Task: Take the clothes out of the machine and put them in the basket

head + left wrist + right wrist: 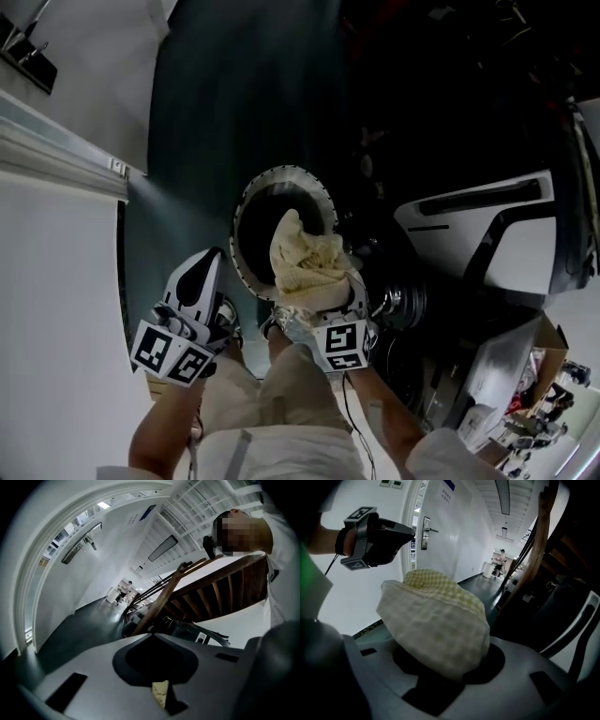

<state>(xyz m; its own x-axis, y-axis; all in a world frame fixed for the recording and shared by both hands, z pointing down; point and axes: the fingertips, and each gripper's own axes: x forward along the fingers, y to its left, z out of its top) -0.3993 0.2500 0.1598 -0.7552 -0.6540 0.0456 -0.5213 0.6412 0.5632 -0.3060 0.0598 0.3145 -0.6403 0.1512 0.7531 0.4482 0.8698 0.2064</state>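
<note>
A cream and yellow checked cloth [305,267] bulges out of my right gripper [317,292], whose jaws are shut on it. The bundle hangs over the round dark basket [246,211] with a perforated white rim on the floor. In the right gripper view the cloth [436,620] fills the space between the jaws of the right gripper [450,667]. My left gripper [200,272] is to the left of the basket, its jaws together and nothing hanging from it. In the left gripper view only a small yellowish scrap [160,693] shows in the slit of the left gripper [157,667].
A white and black machine housing [487,225] stands to the right of the basket. White wall and a ledge [56,150] run along the left. A white door with a handle [427,529] and a wooden stair [211,597] lie ahead. A cardboard box [553,347] sits lower right.
</note>
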